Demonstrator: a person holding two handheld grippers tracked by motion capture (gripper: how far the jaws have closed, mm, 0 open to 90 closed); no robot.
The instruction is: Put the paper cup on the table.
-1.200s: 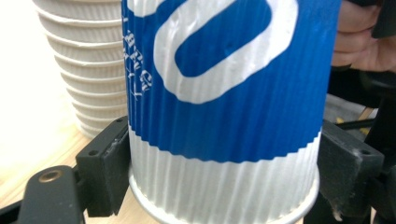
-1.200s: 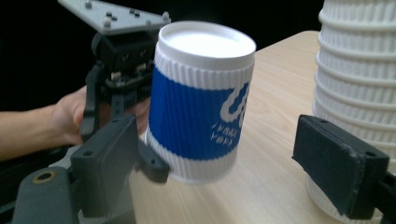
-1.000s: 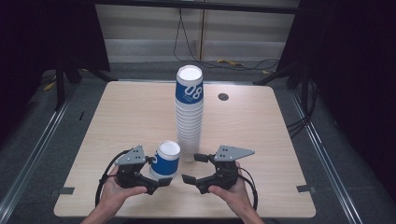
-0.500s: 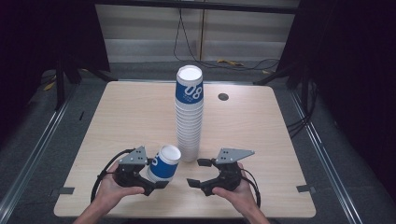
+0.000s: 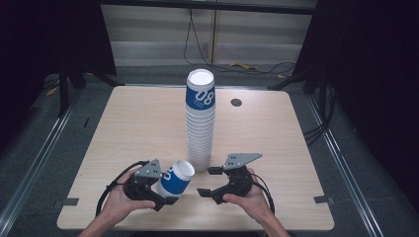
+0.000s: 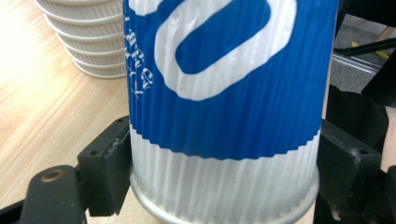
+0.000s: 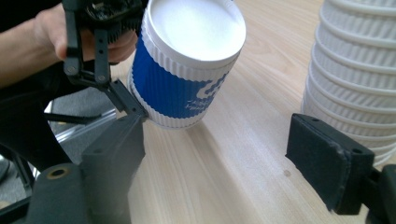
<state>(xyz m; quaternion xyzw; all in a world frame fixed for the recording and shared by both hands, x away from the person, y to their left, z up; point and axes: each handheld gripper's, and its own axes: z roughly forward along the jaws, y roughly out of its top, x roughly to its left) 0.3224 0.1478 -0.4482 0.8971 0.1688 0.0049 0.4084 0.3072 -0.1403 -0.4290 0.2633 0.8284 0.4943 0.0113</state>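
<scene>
Cup tilted, clamped in left gripper, right gripper empty, jaws apart

We see the high view lit from above: table bright, even; surroundings fall off to near black at both sides and top corners. Soft short shadows under the cup stack, no hard edges. Pic slightly soft, low-res, mild grain in dark areas. Left gripper view: cup very close, ribs sharp, lower rim a bit soft; background blurred. Right gripper view: own jaws at bottom out of focus, esp. left one; tabletop shows pale sheen upper centre; cup lid near blown-out white. Some wide-angle stretch at the edges.
</scene>
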